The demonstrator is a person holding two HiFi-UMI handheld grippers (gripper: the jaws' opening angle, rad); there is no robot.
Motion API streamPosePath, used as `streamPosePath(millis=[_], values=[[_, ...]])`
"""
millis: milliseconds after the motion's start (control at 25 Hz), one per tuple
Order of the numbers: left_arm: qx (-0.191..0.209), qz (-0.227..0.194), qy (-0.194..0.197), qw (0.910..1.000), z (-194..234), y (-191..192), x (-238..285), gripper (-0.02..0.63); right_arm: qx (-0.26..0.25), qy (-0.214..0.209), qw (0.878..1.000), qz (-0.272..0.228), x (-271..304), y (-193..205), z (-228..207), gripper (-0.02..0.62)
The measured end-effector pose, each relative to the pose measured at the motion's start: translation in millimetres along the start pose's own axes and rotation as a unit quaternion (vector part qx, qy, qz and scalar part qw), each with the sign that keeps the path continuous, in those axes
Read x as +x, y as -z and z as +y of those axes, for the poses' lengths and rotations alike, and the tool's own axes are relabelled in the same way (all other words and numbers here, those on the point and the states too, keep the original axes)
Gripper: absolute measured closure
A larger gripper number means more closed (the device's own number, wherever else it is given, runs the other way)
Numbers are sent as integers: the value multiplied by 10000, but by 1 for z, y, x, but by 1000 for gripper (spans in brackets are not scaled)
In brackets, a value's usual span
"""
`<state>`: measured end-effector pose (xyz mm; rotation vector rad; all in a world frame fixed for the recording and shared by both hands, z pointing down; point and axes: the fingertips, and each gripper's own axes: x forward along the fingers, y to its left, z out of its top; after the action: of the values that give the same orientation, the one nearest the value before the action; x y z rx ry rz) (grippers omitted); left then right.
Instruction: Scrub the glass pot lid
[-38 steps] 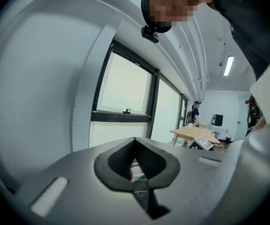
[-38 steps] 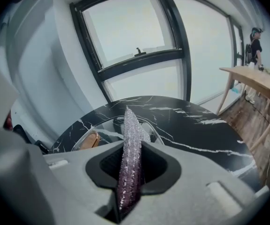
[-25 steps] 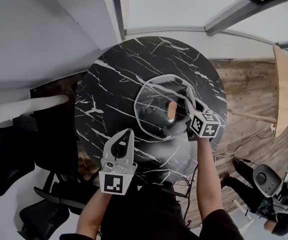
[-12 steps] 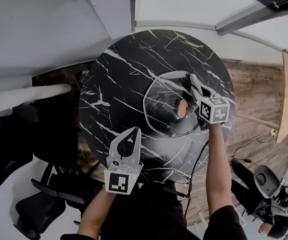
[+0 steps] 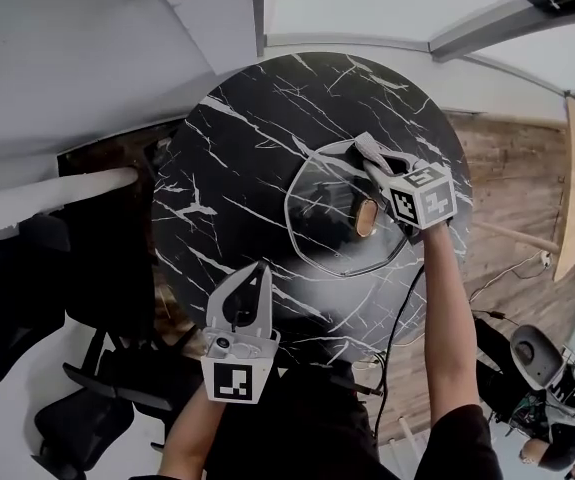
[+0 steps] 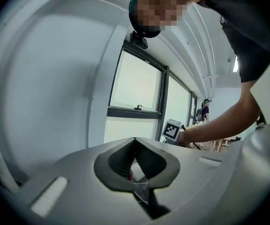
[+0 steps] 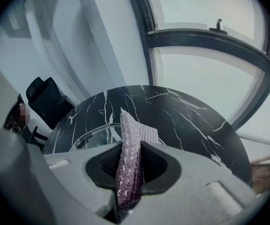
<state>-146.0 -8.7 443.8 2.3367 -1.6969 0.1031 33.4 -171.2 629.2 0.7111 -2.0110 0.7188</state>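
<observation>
A glass pot lid (image 5: 319, 213) with a wooden knob (image 5: 365, 216) lies on the round black marble table (image 5: 237, 138), right of its centre. My right gripper (image 5: 364, 148) reaches over the lid from the right, with its tips at the lid's far rim. In the right gripper view this gripper (image 7: 130, 170) is shut on a purple-grey scrubbing cloth (image 7: 131, 139), and the lid's rim (image 7: 91, 133) shows just beyond it. My left gripper (image 5: 256, 286) hovers at the table's near edge, apart from the lid. In its own view the left gripper (image 6: 135, 168) is shut and points up at a window.
A wall and window frame run behind the table. A black chair (image 5: 7, 298) stands at the left and wooden flooring (image 5: 512, 188) lies to the right. My right arm (image 5: 445, 308) crosses the table's right edge. A cable (image 5: 397, 318) hangs off the near side.
The right gripper with the cloth has slid across the lid from beside the knob to the far rim. The left gripper has stayed at the near edge.
</observation>
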Motion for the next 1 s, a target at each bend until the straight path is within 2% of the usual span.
streamPosePath(millis=[360,560,840,1000], values=[[35,-42,139,9999,-7,0,3,603,-587,-353,9972,303,15,-7,20,525],[150,-81,84,9998,-6,-2,-4,603,-918,-514,9934,449,22,-11,37,525],[271,-130,58,9995,6,-5,-12,603,-1515,-828,9828,648,32,-11,65,523],[240,-222,-97,9994,11,-10,-15,603,-2085,-1083,9694,713,32,-11,88,523]])
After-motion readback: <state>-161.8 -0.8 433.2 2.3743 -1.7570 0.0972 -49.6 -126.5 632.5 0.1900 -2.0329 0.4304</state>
